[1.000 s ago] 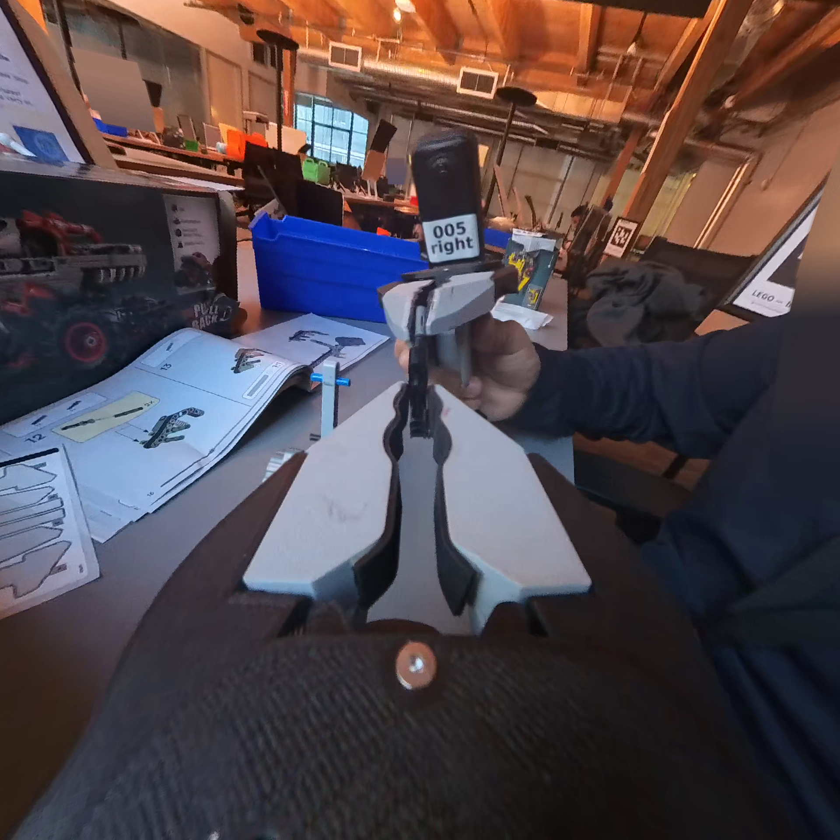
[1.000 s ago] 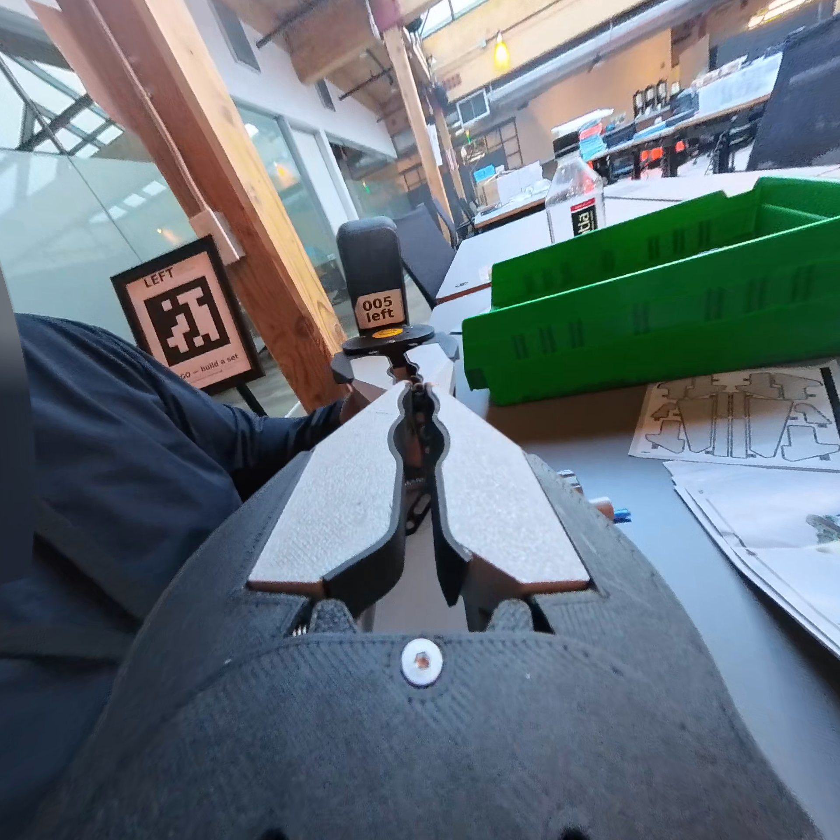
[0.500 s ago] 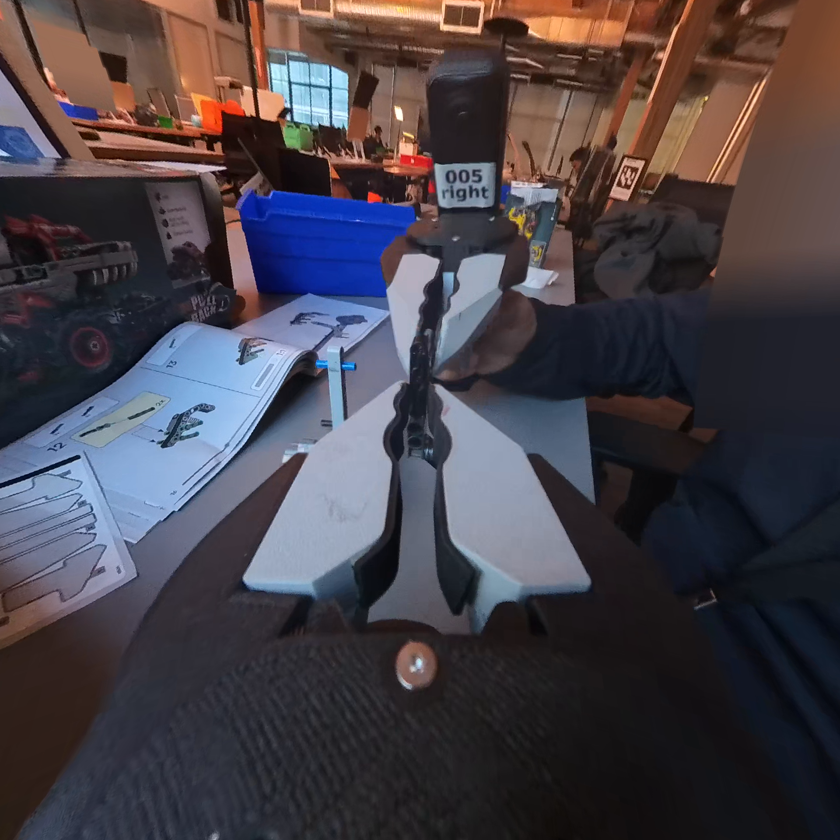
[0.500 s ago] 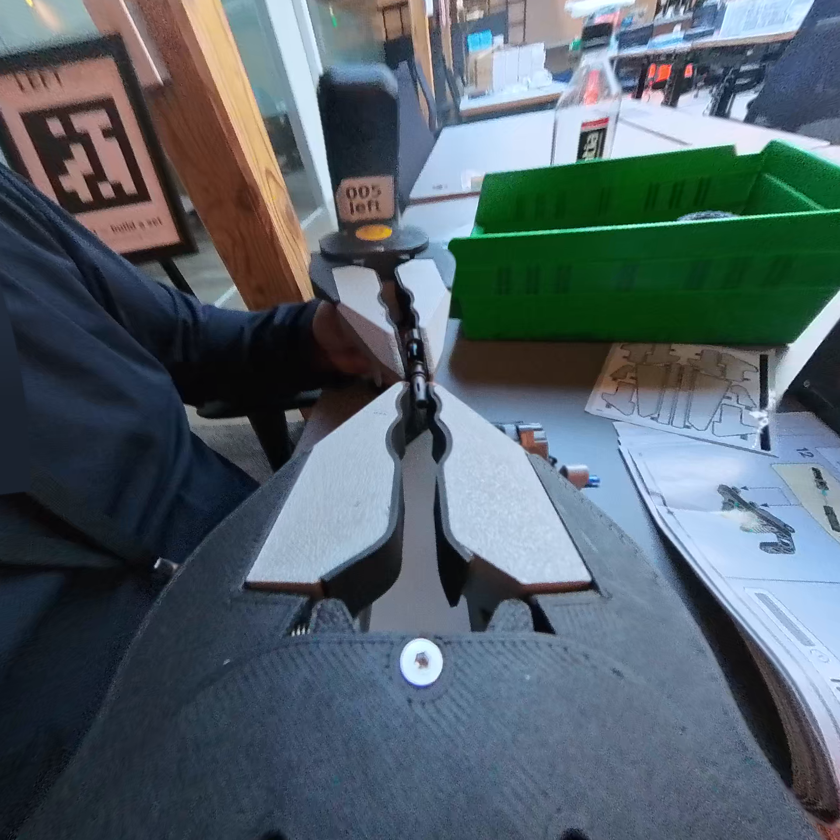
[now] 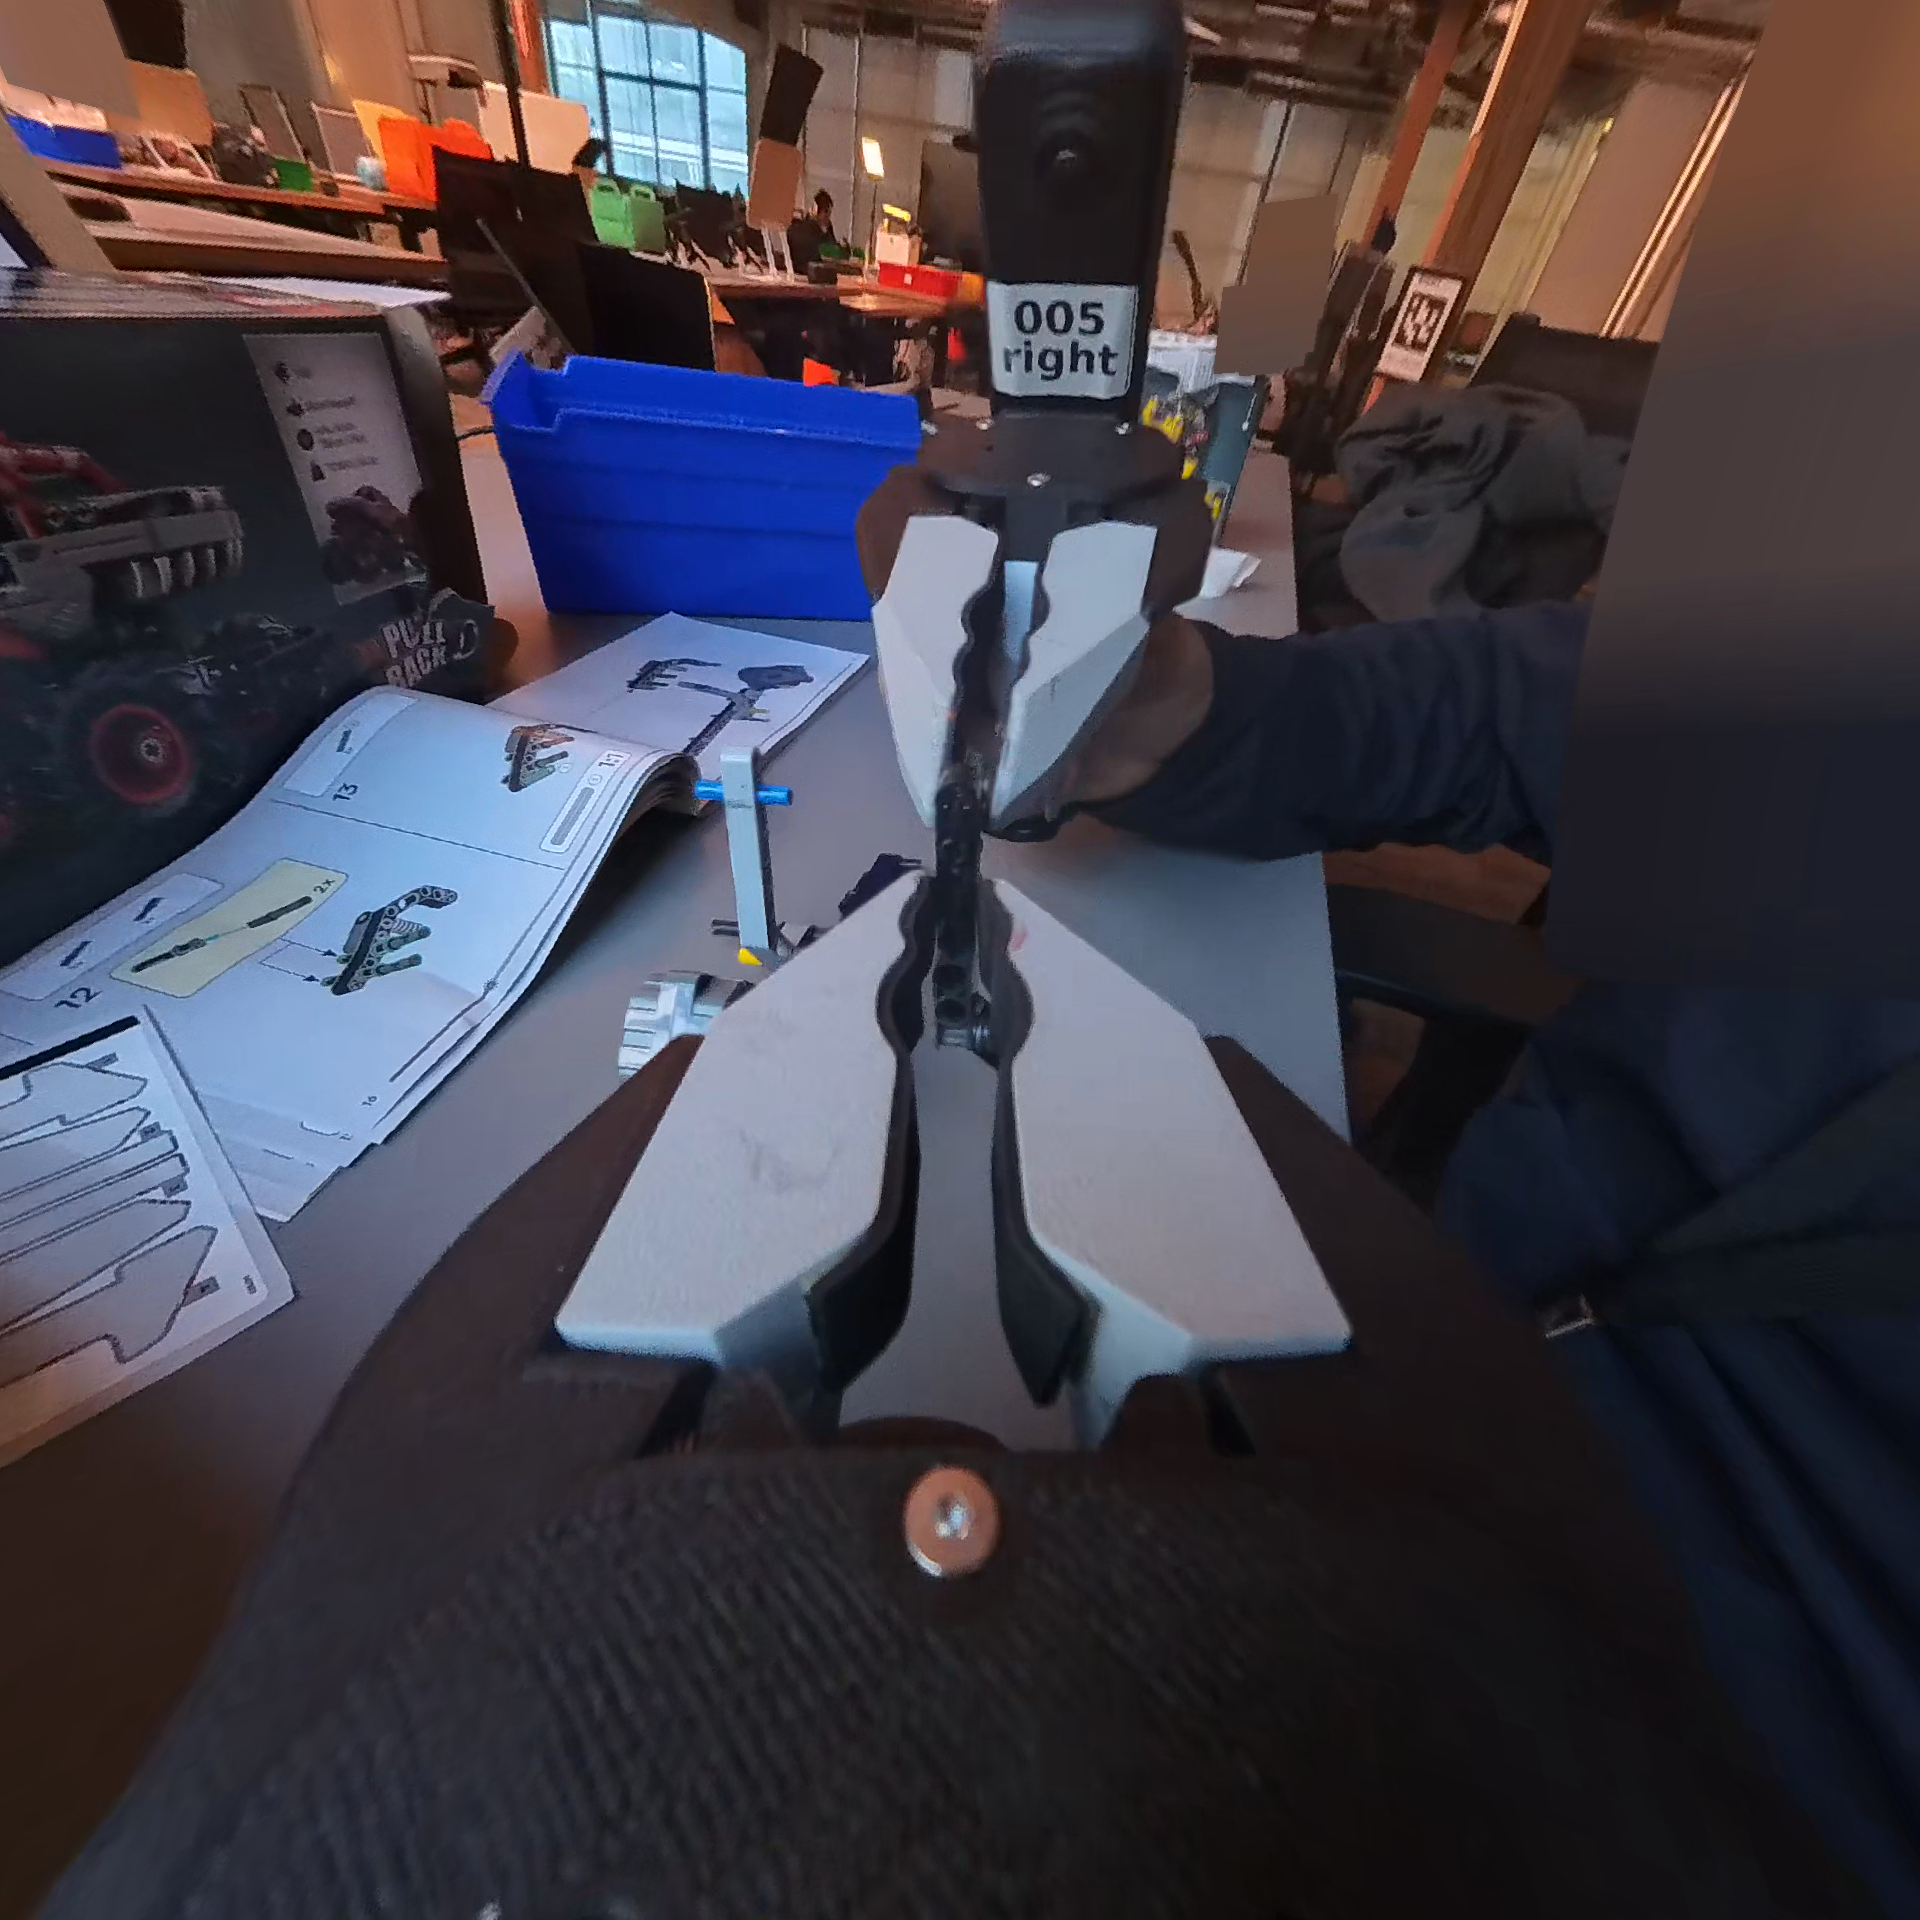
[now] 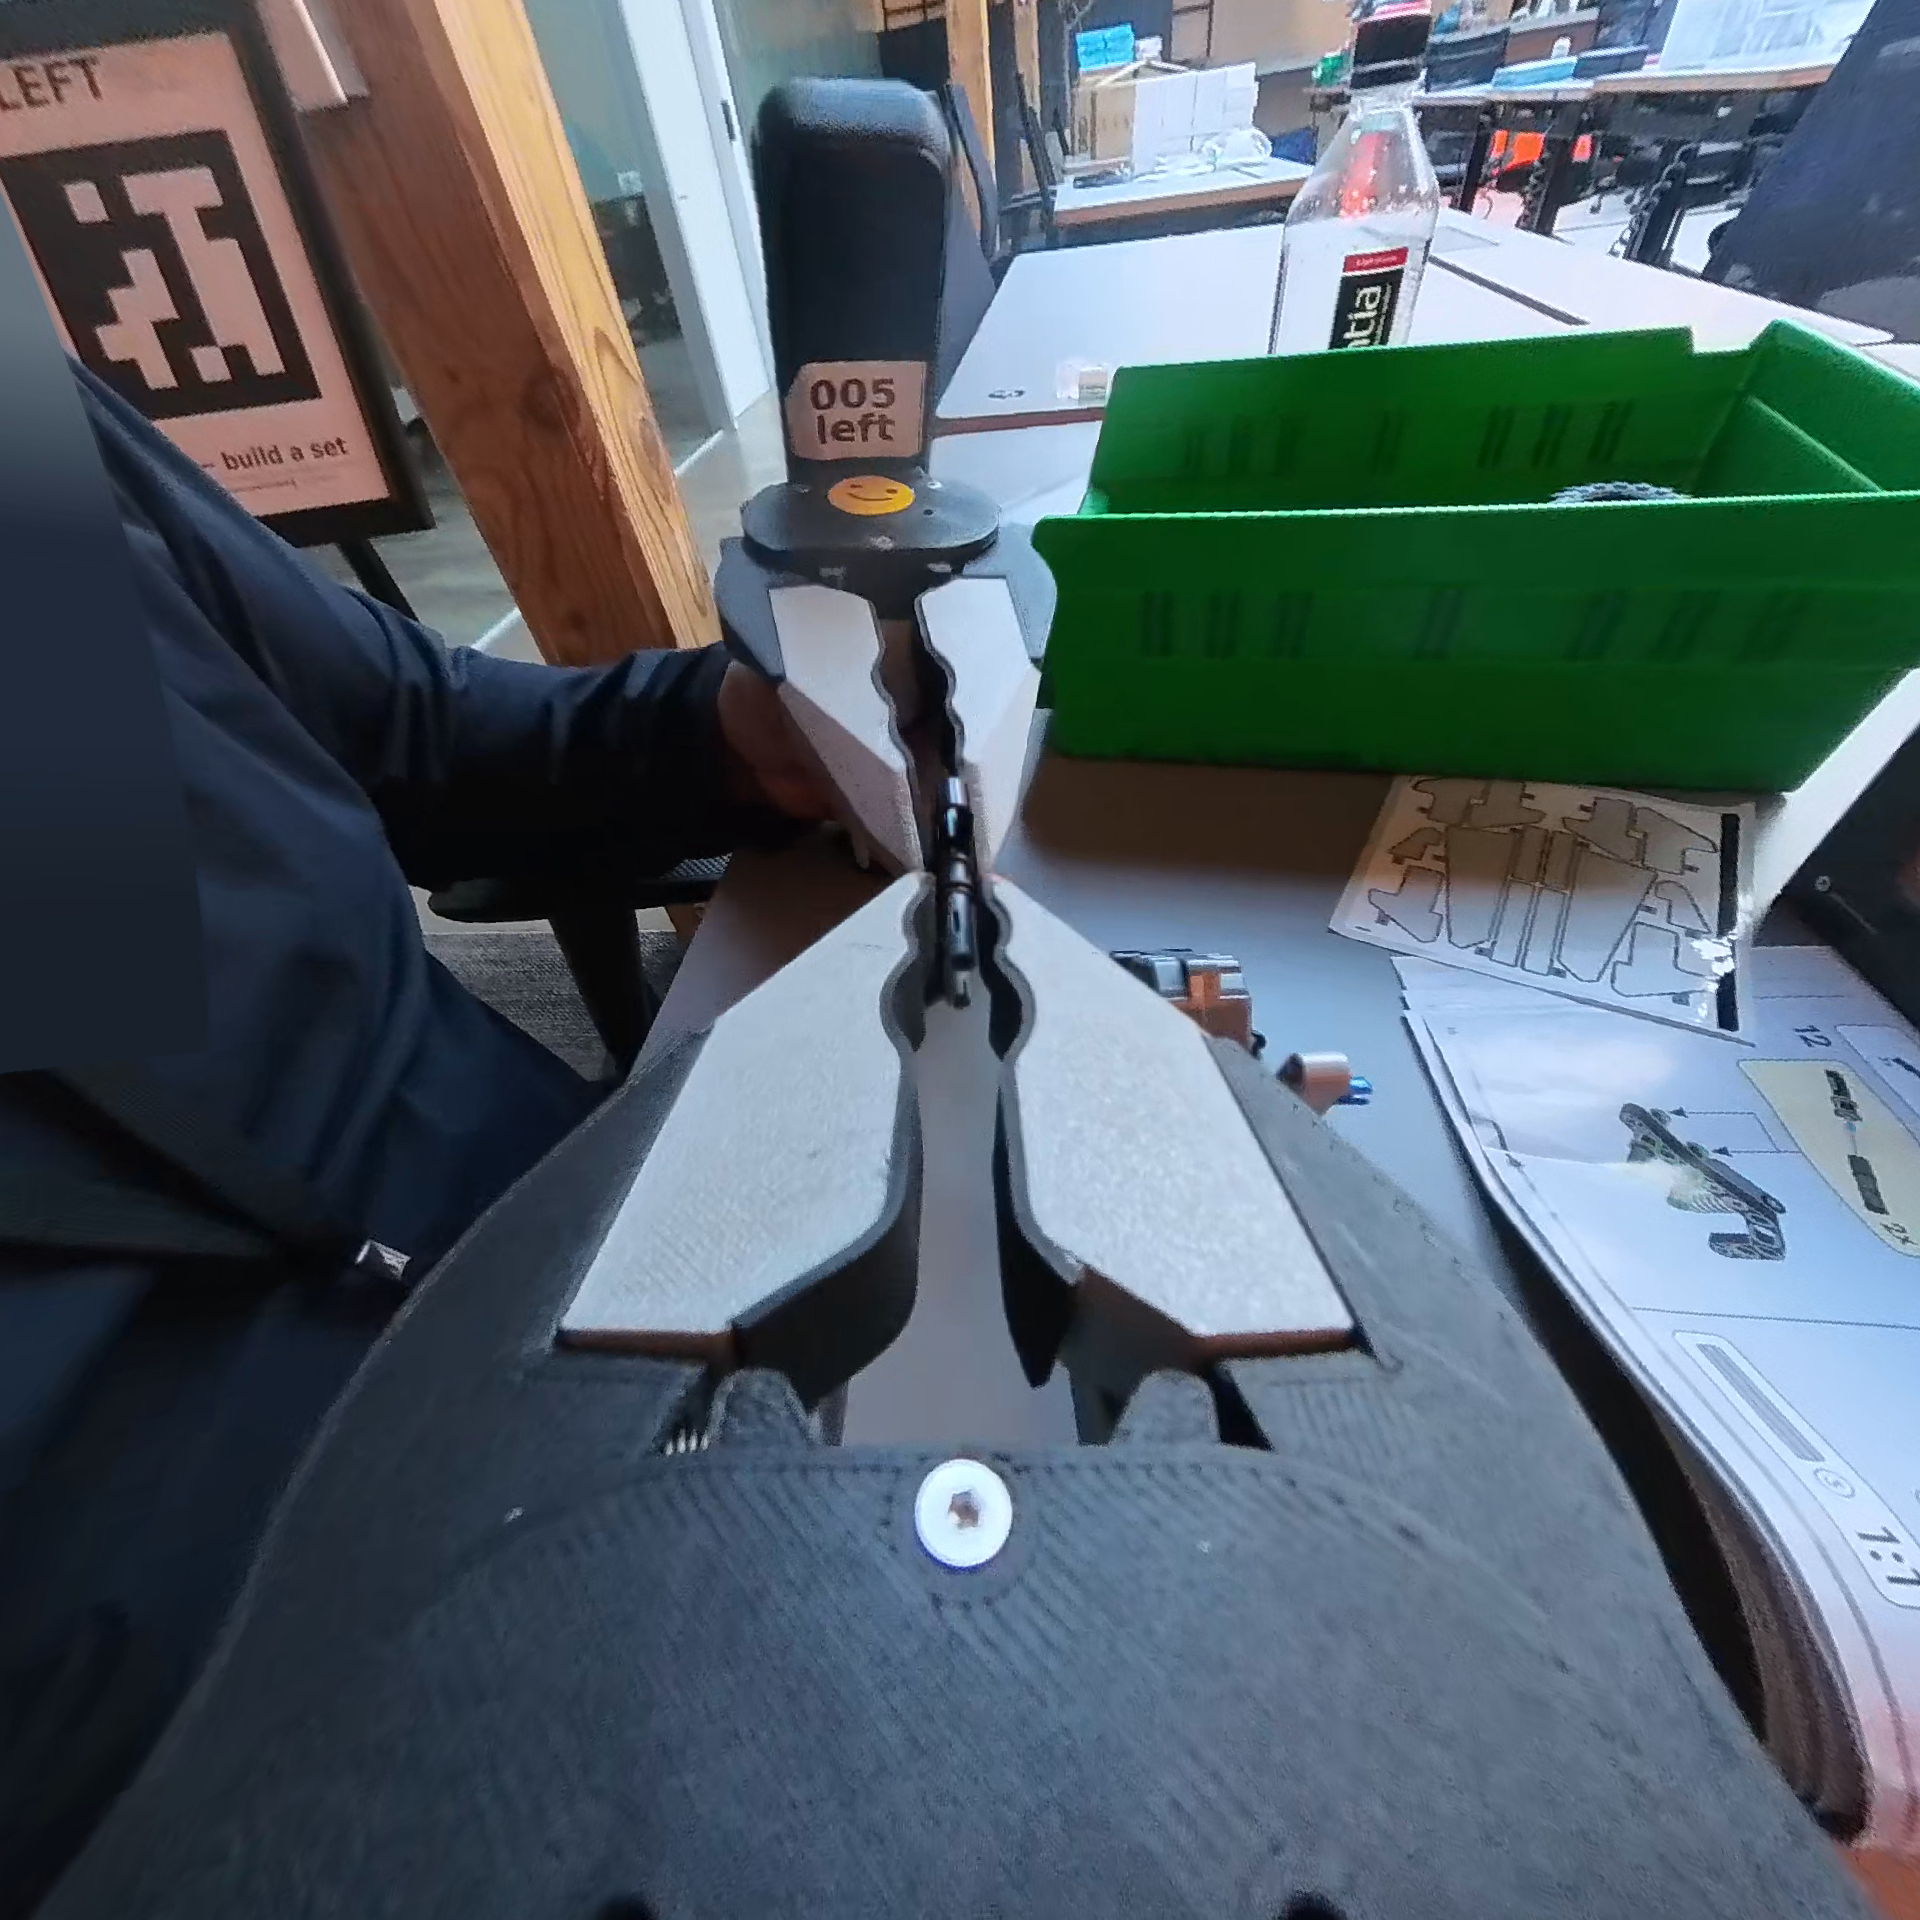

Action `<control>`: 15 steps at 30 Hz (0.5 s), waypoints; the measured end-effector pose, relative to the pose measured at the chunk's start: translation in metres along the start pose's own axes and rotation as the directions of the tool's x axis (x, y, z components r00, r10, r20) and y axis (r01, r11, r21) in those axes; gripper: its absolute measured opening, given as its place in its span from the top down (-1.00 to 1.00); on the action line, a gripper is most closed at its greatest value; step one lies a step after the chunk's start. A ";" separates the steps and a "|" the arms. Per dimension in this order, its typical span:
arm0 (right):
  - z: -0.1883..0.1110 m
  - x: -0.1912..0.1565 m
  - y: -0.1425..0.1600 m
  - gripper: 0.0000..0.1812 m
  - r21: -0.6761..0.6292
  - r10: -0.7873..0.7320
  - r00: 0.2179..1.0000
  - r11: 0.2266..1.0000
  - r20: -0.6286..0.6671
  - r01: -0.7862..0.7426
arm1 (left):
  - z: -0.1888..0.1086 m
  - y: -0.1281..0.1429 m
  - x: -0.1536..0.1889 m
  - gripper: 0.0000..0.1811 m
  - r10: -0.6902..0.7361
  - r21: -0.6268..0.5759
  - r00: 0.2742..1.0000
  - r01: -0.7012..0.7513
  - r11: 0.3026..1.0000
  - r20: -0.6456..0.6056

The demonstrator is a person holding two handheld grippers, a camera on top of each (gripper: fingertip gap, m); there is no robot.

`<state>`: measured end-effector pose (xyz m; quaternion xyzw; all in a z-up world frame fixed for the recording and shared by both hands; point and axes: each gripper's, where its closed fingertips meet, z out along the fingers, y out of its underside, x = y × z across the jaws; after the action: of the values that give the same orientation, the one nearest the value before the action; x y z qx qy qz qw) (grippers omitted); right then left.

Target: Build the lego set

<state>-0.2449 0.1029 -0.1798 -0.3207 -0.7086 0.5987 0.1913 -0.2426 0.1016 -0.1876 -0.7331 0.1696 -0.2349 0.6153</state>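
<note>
Both tongs, left [image 5: 956, 935] and right [image 6: 951, 925], pinch opposite ends of one black lego beam [image 5: 954, 935].

Open-plan workshop, timber beams [image 5: 1475, 135], long worktables [image 5: 239, 197], coloured parts bins [image 6: 1455, 561]

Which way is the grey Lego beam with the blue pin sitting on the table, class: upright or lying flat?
Upright. In the left wrist view the grey beam rises vertically from the table, blue pin crossing near its top.
</note>
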 end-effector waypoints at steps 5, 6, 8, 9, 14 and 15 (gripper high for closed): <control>0.000 0.002 0.005 0.96 -0.017 -0.004 1.000 1.000 -0.012 0.003 | 0.004 0.007 -0.002 0.96 0.023 -0.054 0.999 -0.022 0.998 0.022; 0.000 0.002 0.005 0.96 -0.012 0.011 1.000 1.000 -0.005 -0.011 | 0.005 0.007 -0.002 0.96 0.021 -0.054 1.000 -0.020 0.998 0.020; 0.002 0.002 0.010 0.96 -0.024 0.038 0.999 0.999 0.014 -0.038 | 0.008 0.004 -0.002 0.95 0.017 -0.034 1.000 -0.017 0.999 0.018; 0.003 0.003 0.012 0.96 -0.030 0.048 0.999 0.998 0.017 -0.047 | 0.009 0.004 -0.001 0.93 0.017 -0.039 1.000 -0.017 0.999 0.016; 0.002 0.004 0.011 0.96 -0.015 0.063 0.998 0.998 0.023 -0.063 | 0.009 0.004 -0.004 0.95 0.047 -0.040 0.998 -0.045 0.998 0.046; 0.002 0.003 0.009 0.96 -0.003 0.062 0.998 0.998 0.024 -0.062 | 0.009 0.002 -0.003 0.95 0.043 -0.024 0.998 -0.042 0.999 0.042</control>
<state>-0.2467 0.1043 -0.1897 -0.3354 -0.7012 0.6075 0.1639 -0.2407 0.1102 -0.1911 -0.7413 0.1748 -0.2039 0.6151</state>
